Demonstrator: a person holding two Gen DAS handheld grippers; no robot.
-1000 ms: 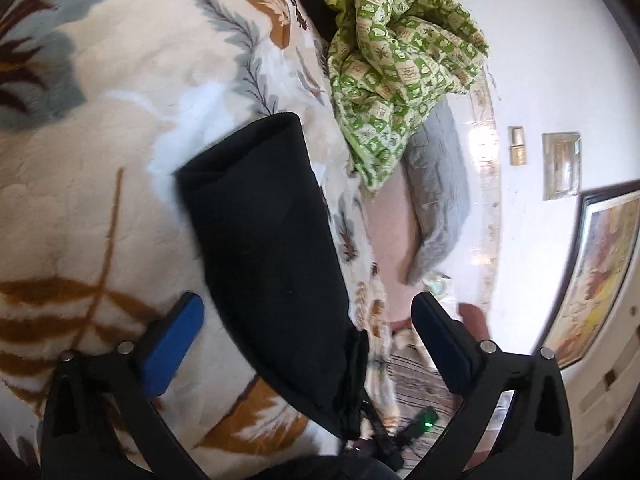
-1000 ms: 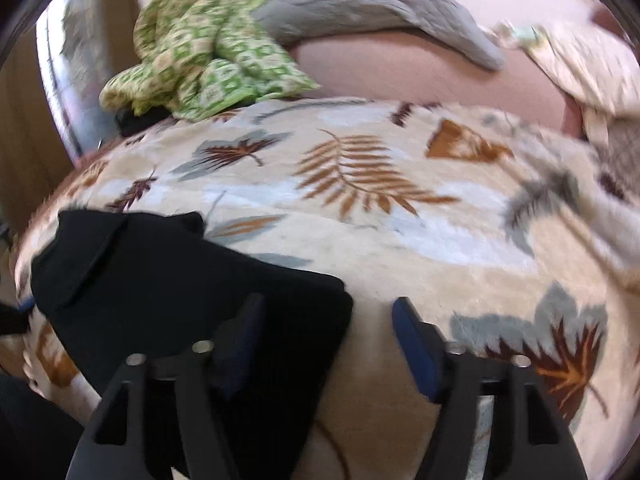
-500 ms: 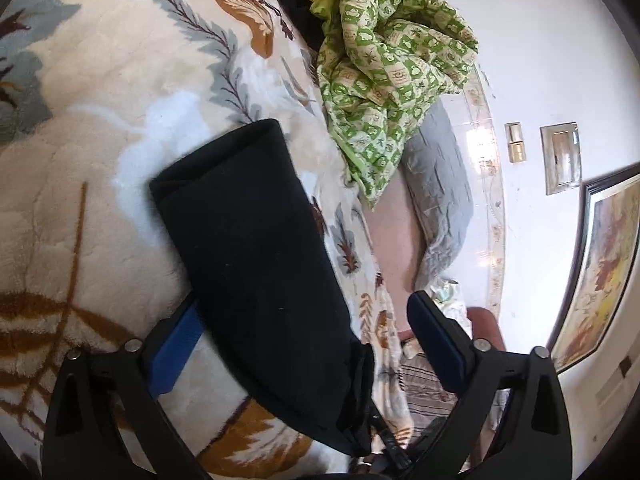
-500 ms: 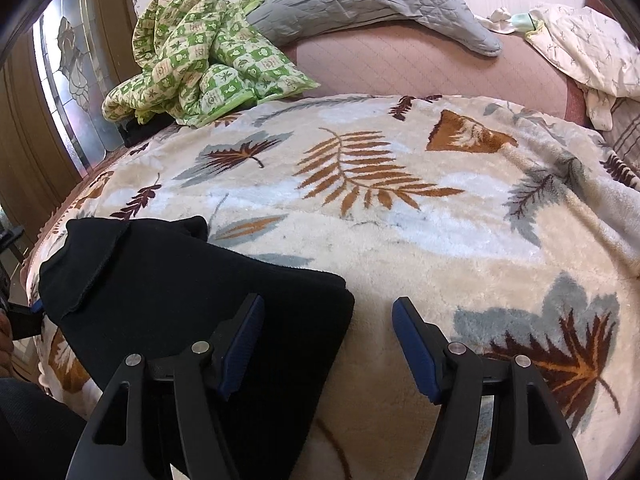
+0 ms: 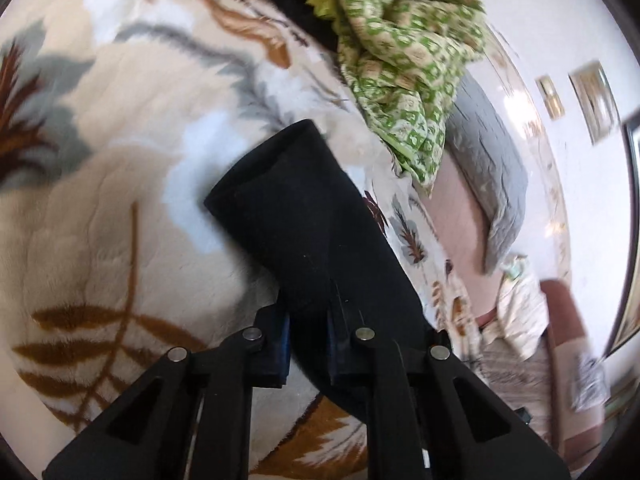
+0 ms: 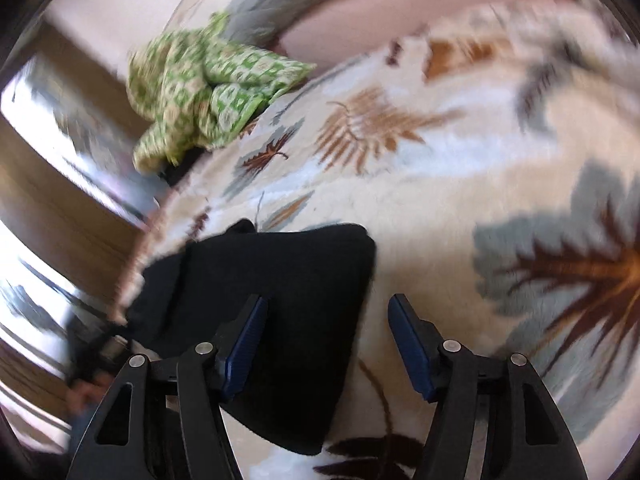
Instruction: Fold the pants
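My left claw (image 5: 308,344) is clamped on the near edge of the black pants (image 5: 316,240), folded on the bed's leaf-print blanket (image 5: 100,240). My right claw (image 6: 324,344) gapes above them; I should pinch its edge before lifting evenly.

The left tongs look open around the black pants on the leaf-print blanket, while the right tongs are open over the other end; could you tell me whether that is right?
Not quite: the left tongs are shut on the black pants, as the left wrist view shows. The rest holds: the pants lie on the leaf-print blanket, and the right tongs are open over the other end.
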